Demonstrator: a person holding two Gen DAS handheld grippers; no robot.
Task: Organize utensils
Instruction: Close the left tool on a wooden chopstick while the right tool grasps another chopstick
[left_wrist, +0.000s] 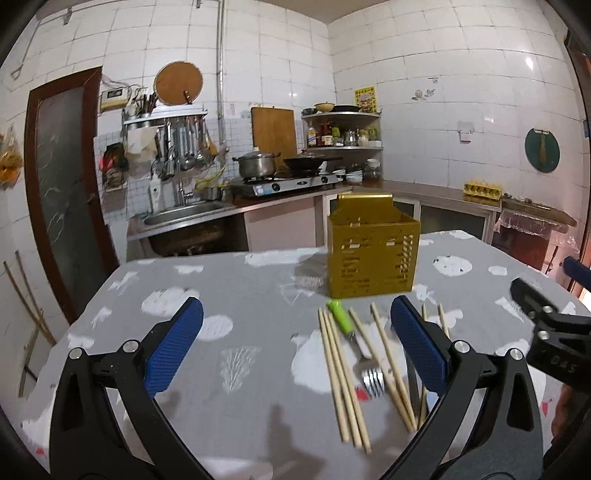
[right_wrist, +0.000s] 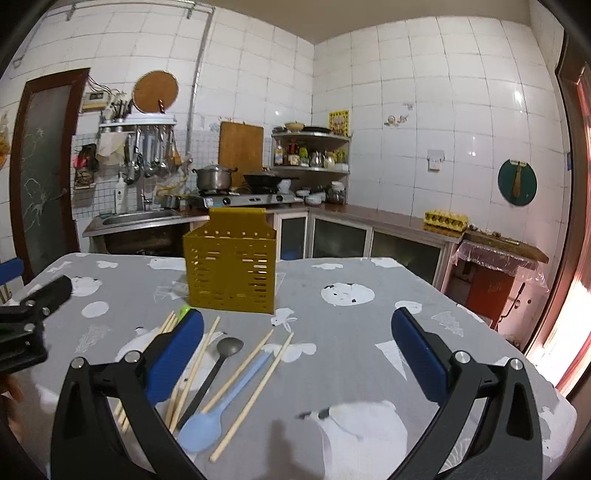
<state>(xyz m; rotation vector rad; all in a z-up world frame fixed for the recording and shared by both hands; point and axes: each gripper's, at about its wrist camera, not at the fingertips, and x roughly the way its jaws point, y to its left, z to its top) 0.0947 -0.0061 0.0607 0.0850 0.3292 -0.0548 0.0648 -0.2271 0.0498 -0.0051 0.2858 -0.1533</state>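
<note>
A table draped in grey cloth with white patches (right_wrist: 406, 295) carries a perforated yellow plastic holder (right_wrist: 231, 273) toward its far edge. Nearer lie wooden chopsticks (left_wrist: 341, 376), a pale blue plastic spoon (right_wrist: 218, 410), a dark ladle (right_wrist: 218, 365) and a green-handled fork (left_wrist: 354, 343). Left gripper (left_wrist: 295, 347) and right gripper (right_wrist: 297, 350) are both held spread, empty. One chopstick is best pinched mid-length, then stood upright in the holder.

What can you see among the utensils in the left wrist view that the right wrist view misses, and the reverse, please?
Only the left wrist view shows the metal fork with the green plastic handle in full. Only the right wrist view shows the pale blue plastic spoon and the dark grey ladle-shaped spoon. Both show the perforated yellow plastic utensil holder and the loose wooden chopsticks on the grey patterned tablecloth.
</note>
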